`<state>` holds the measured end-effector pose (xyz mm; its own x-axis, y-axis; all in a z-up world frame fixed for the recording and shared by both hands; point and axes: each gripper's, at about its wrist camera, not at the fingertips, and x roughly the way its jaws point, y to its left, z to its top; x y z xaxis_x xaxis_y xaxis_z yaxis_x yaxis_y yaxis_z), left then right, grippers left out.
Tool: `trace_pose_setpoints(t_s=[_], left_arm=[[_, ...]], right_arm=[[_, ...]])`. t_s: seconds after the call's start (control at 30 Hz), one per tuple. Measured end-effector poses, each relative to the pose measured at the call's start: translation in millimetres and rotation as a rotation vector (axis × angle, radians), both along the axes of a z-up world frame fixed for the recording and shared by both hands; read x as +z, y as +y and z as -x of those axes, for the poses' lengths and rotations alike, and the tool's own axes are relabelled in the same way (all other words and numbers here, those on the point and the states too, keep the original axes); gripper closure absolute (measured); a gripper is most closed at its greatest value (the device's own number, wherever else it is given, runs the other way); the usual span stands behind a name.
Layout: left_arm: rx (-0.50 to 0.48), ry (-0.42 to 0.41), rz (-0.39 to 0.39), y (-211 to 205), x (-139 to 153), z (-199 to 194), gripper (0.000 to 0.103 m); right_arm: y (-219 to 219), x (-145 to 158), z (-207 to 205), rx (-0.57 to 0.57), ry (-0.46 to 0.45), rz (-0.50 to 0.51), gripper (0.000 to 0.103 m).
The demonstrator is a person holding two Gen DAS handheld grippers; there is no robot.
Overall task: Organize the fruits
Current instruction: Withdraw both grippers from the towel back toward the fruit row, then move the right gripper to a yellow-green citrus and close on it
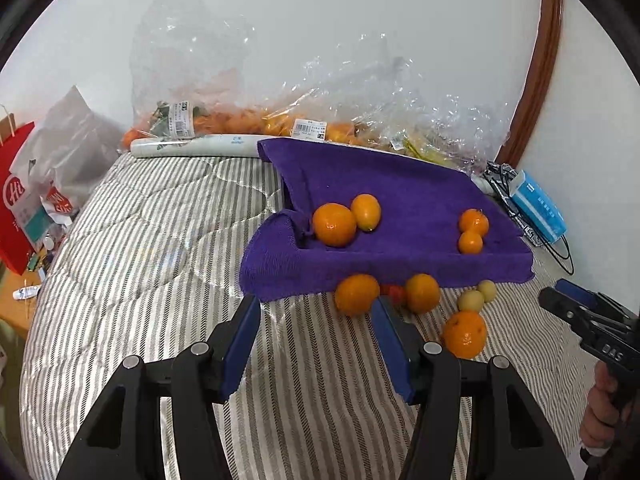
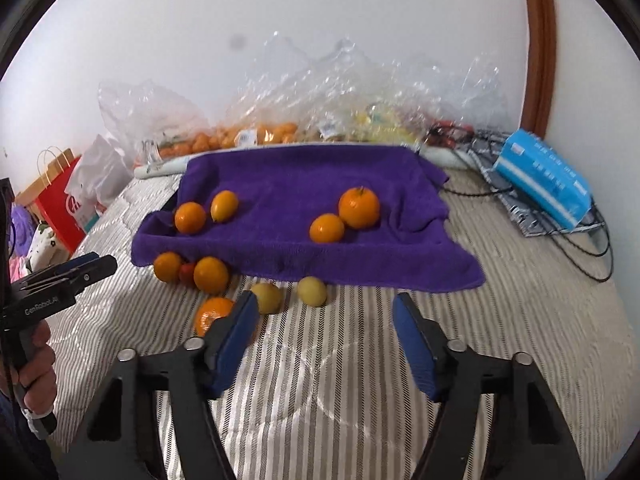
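Jaws of both grippers gape empty before loose oranges (image 2: 211,275) fronting purple towel (image 2: 296,184).

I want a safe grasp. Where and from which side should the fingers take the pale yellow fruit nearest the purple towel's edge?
Grip the pale yellow fruit across its round middle, coming from above and the near side; the purple towel crowds its far side.

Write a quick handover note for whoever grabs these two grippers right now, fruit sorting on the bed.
Left gripper: open, empty, hovering near the purple towel's front edge.
Right gripper: open, empty.
Purple terry towel: four orange citrus fruits on it, two left, two right.
Left to do: loose fruit on the striped quilt, oranges, two pale yellow fruits, one small red fruit.
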<state>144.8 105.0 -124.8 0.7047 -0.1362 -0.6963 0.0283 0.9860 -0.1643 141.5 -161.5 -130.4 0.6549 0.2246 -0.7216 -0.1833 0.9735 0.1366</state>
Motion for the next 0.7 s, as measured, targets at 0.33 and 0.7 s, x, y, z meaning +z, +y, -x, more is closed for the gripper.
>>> trace_pose_setpoints(t_s=[0.33, 0.7], left_arm=[[-0.009, 0.034, 0.058, 7, -22, -16, 0.049], [-0.036, 0.009, 0.086, 5, -24, -14, 0.049]], right_arm=[[9, -27, -25, 0.035, 0.038, 0.011, 0.057], [19, -45, -46, 0.071, 0.064, 0.031, 0.066]])
